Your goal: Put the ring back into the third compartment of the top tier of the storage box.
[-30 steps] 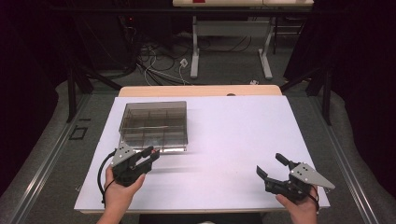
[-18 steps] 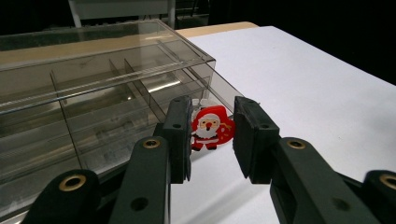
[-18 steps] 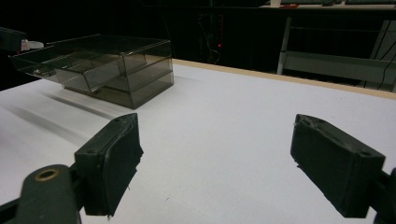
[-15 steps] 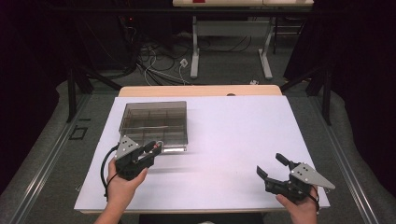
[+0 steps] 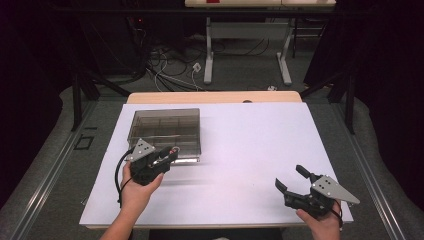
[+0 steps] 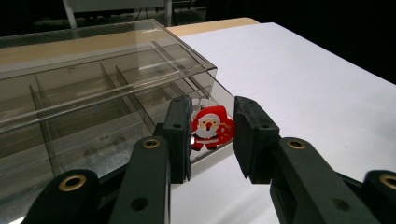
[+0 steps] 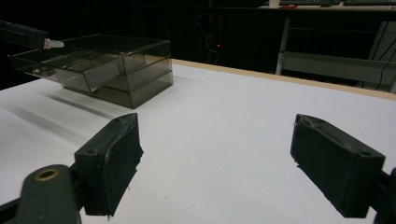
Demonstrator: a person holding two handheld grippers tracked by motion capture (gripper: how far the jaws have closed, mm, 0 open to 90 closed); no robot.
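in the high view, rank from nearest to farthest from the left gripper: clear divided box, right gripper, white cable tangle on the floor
1. The clear divided box, right at the left gripper's fingers, at the box's near edge.
2. The right gripper, across the white table toward its near right corner.
3. The white cable tangle, on the floor beyond the table's far edge.

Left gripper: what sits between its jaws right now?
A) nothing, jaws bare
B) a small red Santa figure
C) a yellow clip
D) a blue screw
B: in the left gripper view a red and white Santa figure sits between the jaws of the left gripper, right at the near corner of the clear compartment box.
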